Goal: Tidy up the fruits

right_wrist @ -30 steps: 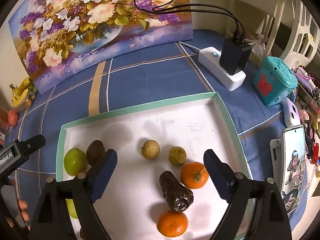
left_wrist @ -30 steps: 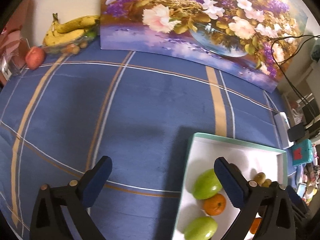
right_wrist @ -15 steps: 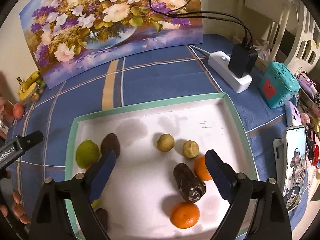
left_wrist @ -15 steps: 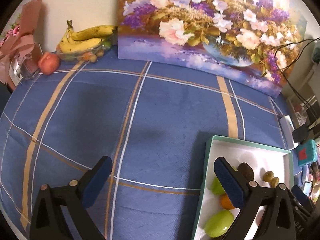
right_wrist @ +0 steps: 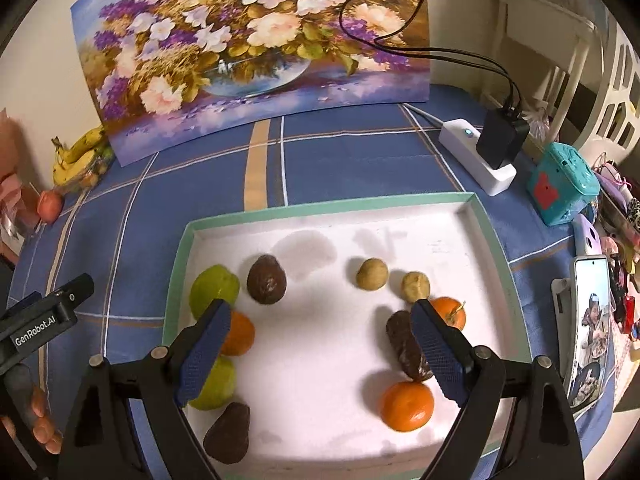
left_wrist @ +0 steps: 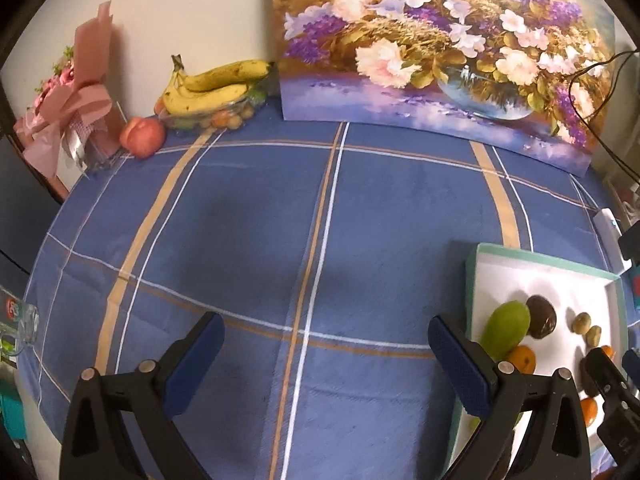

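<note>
In the left wrist view, the left gripper (left_wrist: pixel 322 354) hangs with its jaws spread wide and nothing between them, over bare blue plaid tablecloth (left_wrist: pixel 248 216) to the left of the white tray (left_wrist: pixel 476 280), pointing toward the far wall. The risk on this side is one of aim: the tray sits off at the right edge, partly hidden behind the gripper's right finger, so a reach for the green fruit (left_wrist: pixel 505 330) or the dark brown fruit (left_wrist: pixel 541 316) touching it could clip the teal rim, or nudge one fruit while closing on the other. More fruit lies well apart at the far left, bananas (left_wrist: pixel 212 86) and a red apple (left_wrist: pixel 142 137) by the wall. In the right wrist view, the right gripper (right_wrist: pixel 320 350) is also wide open and empty, held low over the near middle of the tray and angled down at the white floor. Here the danger is crowding and rolling: an orange (right_wrist: pixel 239 333) touches the left finger's tip, a dark oblong fruit (right_wrist: pixel 405 346) and another orange (right_wrist: pixel 449 315) lie just behind the right finger, so a descent may shove them aside. The round orange (right_wrist: pixel 407 405) near the front looks likely to roll if pinched off-centre. The two small tan fruits (right_wrist: pixel 372 274) farther back seem easy to squeeze out of wide jaws.
</note>
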A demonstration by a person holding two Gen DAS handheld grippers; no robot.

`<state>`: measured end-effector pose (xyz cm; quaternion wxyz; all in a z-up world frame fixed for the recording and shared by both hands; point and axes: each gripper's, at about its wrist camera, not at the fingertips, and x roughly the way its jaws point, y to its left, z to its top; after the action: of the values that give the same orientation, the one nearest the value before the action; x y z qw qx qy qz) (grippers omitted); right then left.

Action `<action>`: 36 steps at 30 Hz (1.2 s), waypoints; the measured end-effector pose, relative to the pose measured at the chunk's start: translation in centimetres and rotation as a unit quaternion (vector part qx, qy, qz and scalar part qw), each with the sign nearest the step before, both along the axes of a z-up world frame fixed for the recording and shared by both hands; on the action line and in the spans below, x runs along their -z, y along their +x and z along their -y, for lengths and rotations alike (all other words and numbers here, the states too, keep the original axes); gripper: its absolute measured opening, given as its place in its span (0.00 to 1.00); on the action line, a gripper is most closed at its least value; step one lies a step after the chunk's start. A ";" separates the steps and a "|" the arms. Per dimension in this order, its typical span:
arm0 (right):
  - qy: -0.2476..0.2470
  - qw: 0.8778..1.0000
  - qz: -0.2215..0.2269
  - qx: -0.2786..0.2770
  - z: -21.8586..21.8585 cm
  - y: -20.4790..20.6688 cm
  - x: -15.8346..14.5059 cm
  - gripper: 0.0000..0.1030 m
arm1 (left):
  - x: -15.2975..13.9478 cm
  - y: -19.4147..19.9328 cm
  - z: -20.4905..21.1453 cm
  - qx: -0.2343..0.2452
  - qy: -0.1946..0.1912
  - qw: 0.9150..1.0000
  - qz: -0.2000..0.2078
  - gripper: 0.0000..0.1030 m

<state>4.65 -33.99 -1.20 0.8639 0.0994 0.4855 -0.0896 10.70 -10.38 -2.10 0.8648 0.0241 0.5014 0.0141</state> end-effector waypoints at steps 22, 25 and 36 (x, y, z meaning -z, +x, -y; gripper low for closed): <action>0.011 0.999 0.037 -0.009 -4.9 -8.0 -1.4 0.89 | -3.6 -9.0 -6.1 0.032 -0.014 0.999 0.032 1.00; 0.009 0.999 0.033 -0.016 -5.7 -9.2 -1.0 0.89 | -3.1 -10.1 -6.8 0.034 -0.023 0.999 0.021 1.00; -0.004 0.999 0.042 -0.011 -6.3 -10.9 -1.3 0.89 | -3.4 -11.4 -7.7 0.039 -0.037 0.998 0.015 1.00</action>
<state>-6.29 -27.73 0.06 0.8848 0.0938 0.4498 -0.0776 -0.65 -2.71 1.29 0.8724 0.0112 0.4871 -0.0383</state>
